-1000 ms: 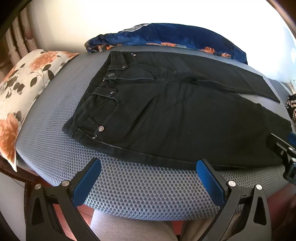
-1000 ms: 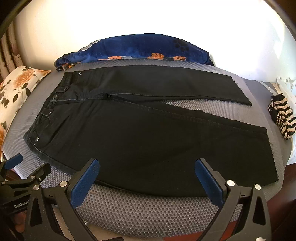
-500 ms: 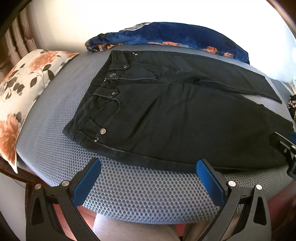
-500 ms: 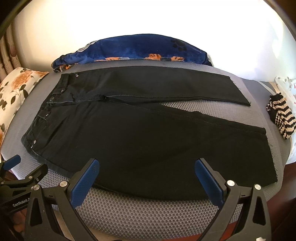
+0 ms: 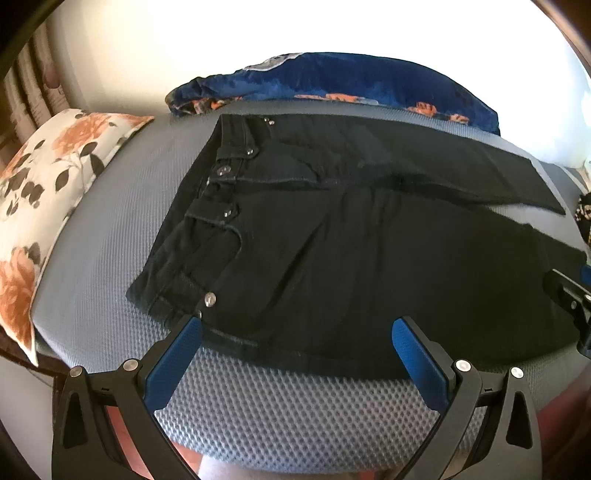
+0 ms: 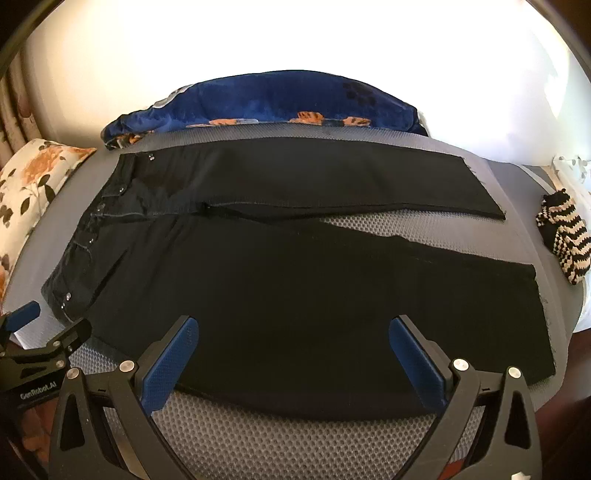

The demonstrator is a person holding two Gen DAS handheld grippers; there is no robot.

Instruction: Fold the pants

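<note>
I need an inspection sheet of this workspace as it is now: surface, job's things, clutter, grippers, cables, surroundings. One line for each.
Surface: grey mesh pad, bare along the near edge.
Job's things: black pants lie flat and unfolded, waistband to the left, legs to the right, splayed with pad showing between them.
Clutter: floral pillow at the left; blue blanket behind the pants; striped knit at the right edge.
Grippers: left gripper open at the waistband's near edge; right gripper open over the near leg; neither holds cloth.
Cables: nothing seen.
Surroundings: bright pale wall behind; details washed out.
</note>
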